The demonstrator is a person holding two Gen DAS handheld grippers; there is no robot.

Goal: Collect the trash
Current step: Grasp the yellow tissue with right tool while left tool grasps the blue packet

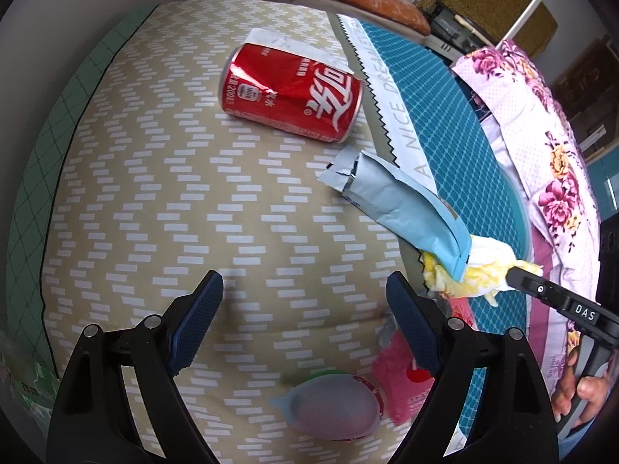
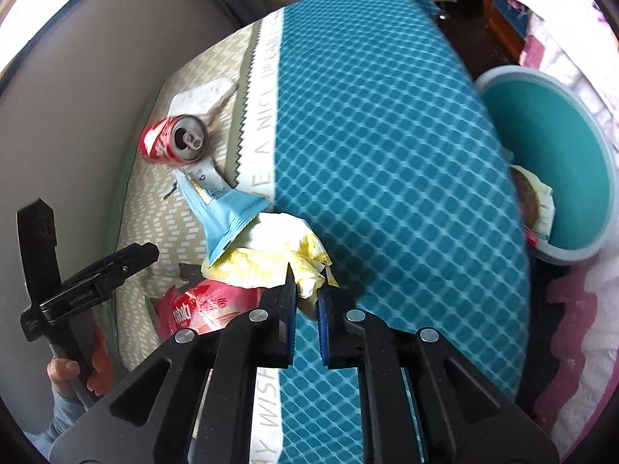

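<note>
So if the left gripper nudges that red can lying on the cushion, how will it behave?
The red can lies on its side, so it will probably roll. Its opened top and dented wall suggest it is empty, light and easily crushed. The left gripper is open and clear of it.

**Right gripper pinches a crumpled yellow wad**

At lower centre, the right gripper (image 2: 307, 290) has its fingers (image 2: 284, 309) closed on a yellow and white crumpled wrapper (image 2: 267, 259). A light blue packet (image 2: 224, 220) lies across the wad's upper left, and a red snack bag (image 2: 201, 309) sits below it. A red can (image 2: 174, 145) lies on its side at upper left. The left gripper (image 2: 131, 257) shows at the left edge. A teal bin (image 2: 553, 154) stands at right.
</note>
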